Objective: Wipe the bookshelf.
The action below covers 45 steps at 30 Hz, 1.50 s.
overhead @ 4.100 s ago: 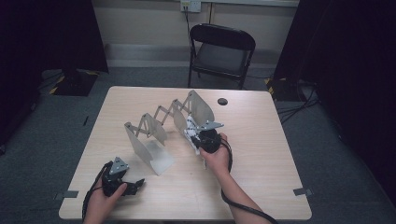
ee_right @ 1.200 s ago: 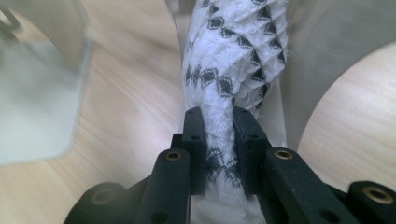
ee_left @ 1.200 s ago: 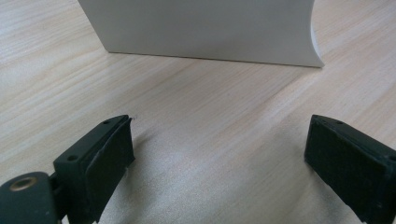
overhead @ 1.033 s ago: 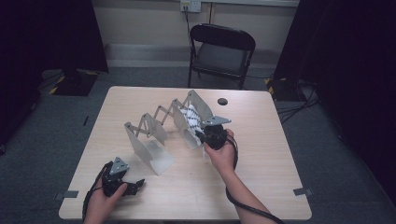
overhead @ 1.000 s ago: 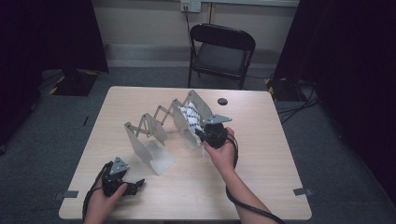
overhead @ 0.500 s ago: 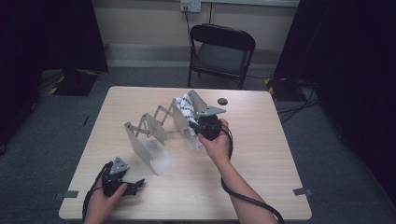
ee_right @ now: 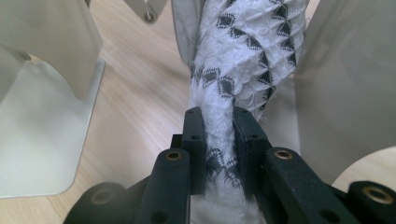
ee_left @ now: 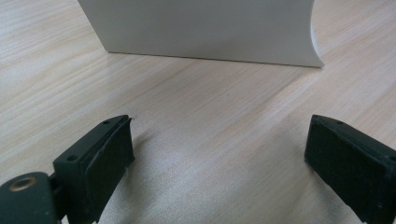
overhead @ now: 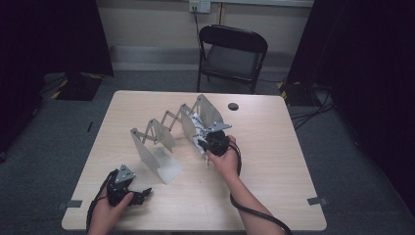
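Left claw (ee_left: 219, 158), seen along its own two black jaws. The jaws rise from the lower corners and stand wide apart, with nothing between them. Each carries a flat dark pad (ee_left: 112, 154) on its inner face; a brass-coloured fastener (ee_left: 22, 183) shows on the near body of the jaw at lower left. Beneath and ahead lies the pale wood-grain surface (ee_left: 205, 102). Beyond the jaws, well apart from them, a pale grey upright panel (ee_left: 205, 28) stands on the surface, its lower edge touching the wood and its lower right corner curving outward to a point.
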Each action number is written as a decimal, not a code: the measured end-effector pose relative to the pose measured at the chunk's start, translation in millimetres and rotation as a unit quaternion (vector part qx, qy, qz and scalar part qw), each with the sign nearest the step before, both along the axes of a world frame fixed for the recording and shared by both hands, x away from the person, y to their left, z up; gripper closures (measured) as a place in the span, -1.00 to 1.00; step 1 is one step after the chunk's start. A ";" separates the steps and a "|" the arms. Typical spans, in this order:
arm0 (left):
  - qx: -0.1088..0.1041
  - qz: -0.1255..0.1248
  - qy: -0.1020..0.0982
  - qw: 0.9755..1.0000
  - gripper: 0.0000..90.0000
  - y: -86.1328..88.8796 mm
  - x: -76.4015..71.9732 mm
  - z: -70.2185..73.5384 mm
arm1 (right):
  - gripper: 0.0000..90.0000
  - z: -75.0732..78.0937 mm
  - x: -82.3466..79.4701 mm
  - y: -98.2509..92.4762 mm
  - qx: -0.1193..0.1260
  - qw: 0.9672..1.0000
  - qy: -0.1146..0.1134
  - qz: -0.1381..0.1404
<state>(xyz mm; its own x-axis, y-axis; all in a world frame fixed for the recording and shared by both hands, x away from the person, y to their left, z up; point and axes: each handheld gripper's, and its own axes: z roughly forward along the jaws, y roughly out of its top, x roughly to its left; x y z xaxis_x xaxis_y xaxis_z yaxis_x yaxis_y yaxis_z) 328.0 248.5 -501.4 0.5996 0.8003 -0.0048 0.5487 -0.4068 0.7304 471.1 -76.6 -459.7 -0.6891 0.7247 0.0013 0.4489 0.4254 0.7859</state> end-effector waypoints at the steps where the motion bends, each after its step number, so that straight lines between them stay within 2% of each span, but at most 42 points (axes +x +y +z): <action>1: 0.000 0.000 0.000 1.000 -0.83 0.0 0.0 0.0 | 0.72 -4.4 0.2 0.0 -0.001 1.000 0.006 -0.002; 8: 0.000 0.000 0.000 1.000 -0.83 0.0 0.0 0.0 | 0.71 -21.9 -1.9 -2.5 -0.011 1.000 0.027 -0.006; 14: 0.000 0.000 0.000 1.000 -0.83 0.0 0.0 0.0 | 0.71 -17.4 -6.1 -7.5 -0.016 1.000 0.024 -0.005; 18: 0.000 0.000 0.000 1.000 -0.83 0.0 0.0 0.0 | 0.71 0.3 -8.6 -11.8 -0.009 1.000 0.004 -0.008; 26: 0.000 0.000 0.000 1.000 -0.83 0.0 0.0 0.0 | 0.71 52.8 -9.2 -11.0 0.006 0.998 -0.057 -0.009; 31: 0.000 0.000 0.000 1.000 -0.83 0.0 0.0 0.0 | 0.71 71.2 -4.0 -7.8 0.020 0.997 -0.076 -0.017; 34: 0.000 0.000 0.000 1.000 -0.83 0.0 0.0 0.0 | 0.71 69.8 2.3 -4.8 0.018 0.997 -0.070 -0.021; 45: 0.004 -0.002 0.001 1.000 -0.84 0.3 0.0 0.3 | 0.71 39.2 7.0 -1.3 0.003 0.999 -0.045 -0.026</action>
